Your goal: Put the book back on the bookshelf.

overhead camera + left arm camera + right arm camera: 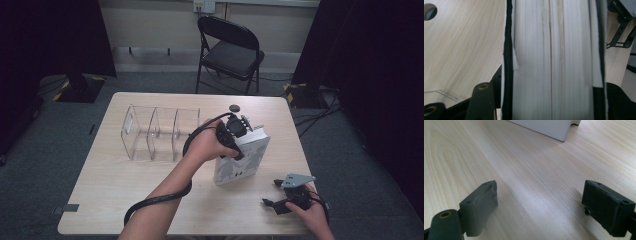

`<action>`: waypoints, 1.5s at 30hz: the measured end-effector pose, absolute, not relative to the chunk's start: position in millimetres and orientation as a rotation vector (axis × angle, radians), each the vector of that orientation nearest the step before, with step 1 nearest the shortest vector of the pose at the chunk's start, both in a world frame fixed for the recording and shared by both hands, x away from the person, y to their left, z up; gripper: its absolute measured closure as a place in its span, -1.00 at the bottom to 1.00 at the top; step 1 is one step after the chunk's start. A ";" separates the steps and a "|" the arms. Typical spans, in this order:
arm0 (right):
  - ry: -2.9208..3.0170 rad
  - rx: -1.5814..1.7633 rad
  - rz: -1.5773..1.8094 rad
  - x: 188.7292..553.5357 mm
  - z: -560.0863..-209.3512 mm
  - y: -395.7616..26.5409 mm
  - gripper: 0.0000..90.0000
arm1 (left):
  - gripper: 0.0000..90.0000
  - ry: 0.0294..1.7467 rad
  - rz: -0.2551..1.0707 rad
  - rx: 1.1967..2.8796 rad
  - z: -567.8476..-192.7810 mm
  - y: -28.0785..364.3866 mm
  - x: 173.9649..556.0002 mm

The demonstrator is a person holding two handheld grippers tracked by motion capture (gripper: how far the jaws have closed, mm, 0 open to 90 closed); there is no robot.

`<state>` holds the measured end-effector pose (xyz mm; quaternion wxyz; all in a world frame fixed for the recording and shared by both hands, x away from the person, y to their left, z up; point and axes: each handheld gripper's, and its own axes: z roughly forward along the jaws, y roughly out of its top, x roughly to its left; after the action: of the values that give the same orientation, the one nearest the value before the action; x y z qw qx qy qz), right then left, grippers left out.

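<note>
A thick white book (240, 162) with grey figures on its cover stands upright on the table, slightly right of centre. My left gripper (242, 148) comes down over its top edge, held by a hand reaching from the bottom. In the left gripper view the book's page block (554, 50) sits between the jaws of the left gripper (552, 77), whose pads stand just off the black covers, so it is open around the book. My right gripper (270, 193) rests near the front right edge, wide open and empty, its fingers (480, 202) over bare wood. The book's lower corner (549, 127) shows beyond them.
A clear acrylic organizer (160, 132) with three compartments stands left of the book. A small dark disc (234, 107) lies near the table's far edge. A black folding chair (230, 50) stands beyond the table (125, 200). Cables trail from both grippers.
</note>
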<state>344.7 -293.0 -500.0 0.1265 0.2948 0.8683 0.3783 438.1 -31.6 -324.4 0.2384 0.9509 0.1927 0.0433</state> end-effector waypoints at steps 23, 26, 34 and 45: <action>2.527 0.855 1.101 345.2 -500.2 -292.6 -0.73 | -0.18 0.509 0.162 2.729 -330.3 -44.3 437.4; 2.527 0.856 1.101 345.2 -500.2 -292.5 -0.73 | -0.18 0.512 0.169 2.718 -330.3 -43.4 437.5; 2.528 0.858 1.102 345.2 -500.1 -292.3 -0.73 | -0.28 0.558 0.078 2.661 -332.2 -41.7 439.4; 2.529 0.857 1.101 345.2 -500.1 -292.0 -0.73 | 0.00 0.548 0.133 2.724 -327.6 -45.4 437.3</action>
<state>345.2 -292.0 -500.1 0.1262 0.2944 0.8685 0.3782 437.3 -45.4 -327.6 0.1791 0.9634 0.1938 0.0470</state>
